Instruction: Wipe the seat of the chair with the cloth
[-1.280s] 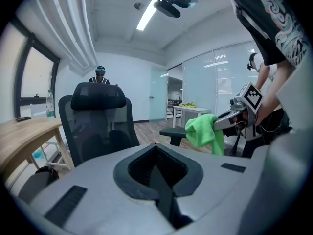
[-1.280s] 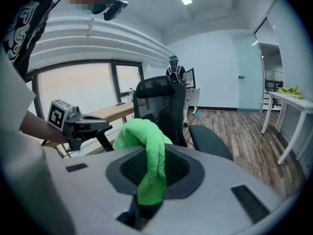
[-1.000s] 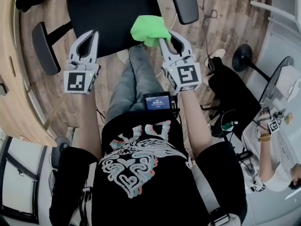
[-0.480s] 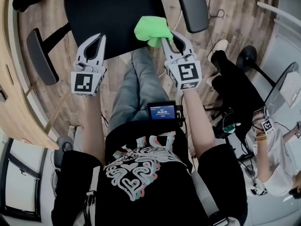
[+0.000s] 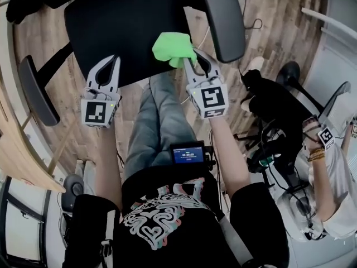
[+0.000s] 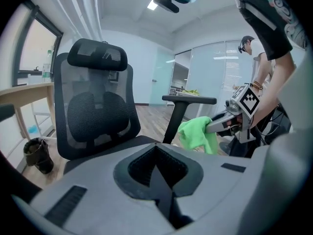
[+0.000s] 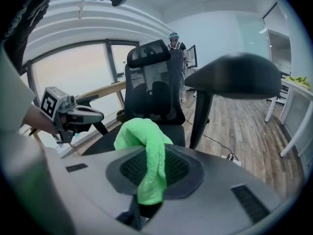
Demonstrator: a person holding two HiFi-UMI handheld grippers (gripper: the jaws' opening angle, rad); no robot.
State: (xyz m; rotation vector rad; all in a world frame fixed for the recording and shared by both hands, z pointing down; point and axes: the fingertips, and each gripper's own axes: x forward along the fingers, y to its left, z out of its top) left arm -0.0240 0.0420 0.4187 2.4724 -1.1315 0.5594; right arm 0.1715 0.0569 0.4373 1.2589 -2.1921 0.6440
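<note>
The black office chair seat point(image 5: 122, 29) lies ahead of me, its mesh backrest point(image 6: 95, 106) facing the grippers. My right gripper point(image 5: 191, 56) is shut on a bright green cloth point(image 5: 174, 47), which bunches over the seat's front right corner and drapes between the jaws point(image 7: 146, 136). The left gripper point(image 5: 111, 59) is shut with nothing in it, its tips at the seat's front left edge. In the left gripper view the cloth point(image 6: 195, 133) hangs to the right, beside the armrest post. The left gripper point(image 7: 95, 115) shows at the left of the right gripper view.
Armrests stand on both sides of the seat point(image 5: 220, 15) point(image 5: 36, 91). A wooden table point(image 5: 19, 149) runs along the left. Another person point(image 5: 329, 172) sits at the right, behind a second dark chair point(image 5: 273, 110). Cables lie on the wood floor point(image 5: 262, 15).
Both grippers stay at the seat's front edge and keep their states. The right gripper with the cloth has drifted slightly left; my view of the chair has shifted.
</note>
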